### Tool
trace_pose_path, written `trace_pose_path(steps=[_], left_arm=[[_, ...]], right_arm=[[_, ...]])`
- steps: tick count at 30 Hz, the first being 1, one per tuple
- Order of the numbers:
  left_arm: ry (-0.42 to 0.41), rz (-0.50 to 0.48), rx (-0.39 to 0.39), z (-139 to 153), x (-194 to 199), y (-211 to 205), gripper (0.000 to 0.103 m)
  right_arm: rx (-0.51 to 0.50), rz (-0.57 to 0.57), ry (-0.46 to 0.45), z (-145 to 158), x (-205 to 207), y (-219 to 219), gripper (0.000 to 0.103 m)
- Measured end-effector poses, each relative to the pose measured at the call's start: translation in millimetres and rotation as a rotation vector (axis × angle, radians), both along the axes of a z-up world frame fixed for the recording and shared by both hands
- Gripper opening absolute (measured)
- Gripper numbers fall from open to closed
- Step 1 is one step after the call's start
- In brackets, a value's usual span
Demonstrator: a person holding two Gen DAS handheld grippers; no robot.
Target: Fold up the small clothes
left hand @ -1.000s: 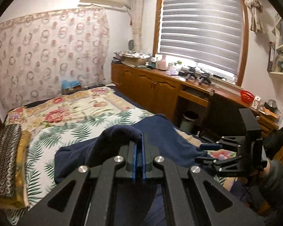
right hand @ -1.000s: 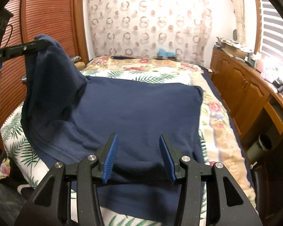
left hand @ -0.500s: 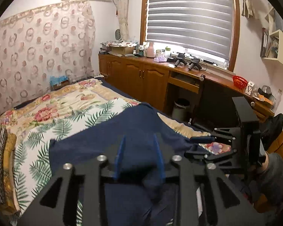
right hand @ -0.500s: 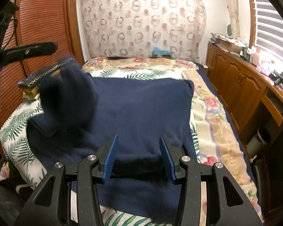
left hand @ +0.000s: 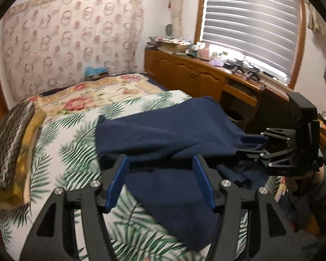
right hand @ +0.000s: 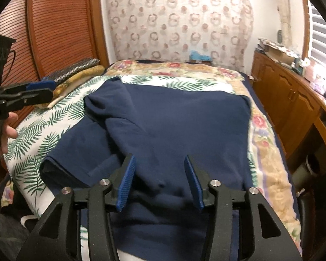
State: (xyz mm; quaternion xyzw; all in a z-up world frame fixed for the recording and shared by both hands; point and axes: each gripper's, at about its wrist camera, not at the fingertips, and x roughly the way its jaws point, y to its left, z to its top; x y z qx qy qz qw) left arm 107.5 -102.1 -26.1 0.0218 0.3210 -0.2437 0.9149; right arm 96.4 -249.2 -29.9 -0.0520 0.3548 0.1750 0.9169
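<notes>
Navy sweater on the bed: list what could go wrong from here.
1. The navy sweater has its near hem past the edge of the bed; a pull could drag it off.
2. The folded-over sleeve lies bunched and crooked, so a fold made now may set creases.
3. Both the left gripper and right gripper are open and holding nothing, so the loose fold could slump.

Hardly any writing can be read. The left gripper (right hand: 28, 93), seen far to the left of the right gripper's jaws, carries a small white label on its black body, cut off by the frame edge and too blurred to spell out. Nothing else shows legible text.
</notes>
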Motion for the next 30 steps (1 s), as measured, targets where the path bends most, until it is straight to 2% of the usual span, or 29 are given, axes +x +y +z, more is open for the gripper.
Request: trace_pose_path(steps=[7, 12, 23, 24, 25, 27, 30], left_arm=[[0.023, 0.076, 0.005, -20, -6, 25, 0.06], [0.032, 0.122, 0.006, -32, -8, 36, 0.06], [0.055, 0.138, 0.0, -47, -10, 46, 0.06], [0.055, 0.138, -0.001, -47, -11, 46, 0.06], [0.055, 0.139, -0.002, -47, -11, 46, 0.06], [0.053, 0.142, -0.006, -47, -11, 46, 0.06], [0.049, 0.145, -0.01, -46, -12, 46, 0.06]], right_arm=[[-0.056, 0.06, 0.031, -12, 19, 32, 0.053], [-0.088, 0.059, 0.05, -21, 27, 40, 0.053], [-0.101, 0.061, 0.113, -37, 39, 40, 0.052], [-0.106, 0.067, 0.11, -37, 38, 42, 0.044], [-0.108, 0.079, 0.108, -36, 37, 45, 0.04], [-0.11, 0.111, 0.096, -33, 34, 48, 0.01], [-0.111, 0.144, 0.064, -26, 26, 51, 0.006]])
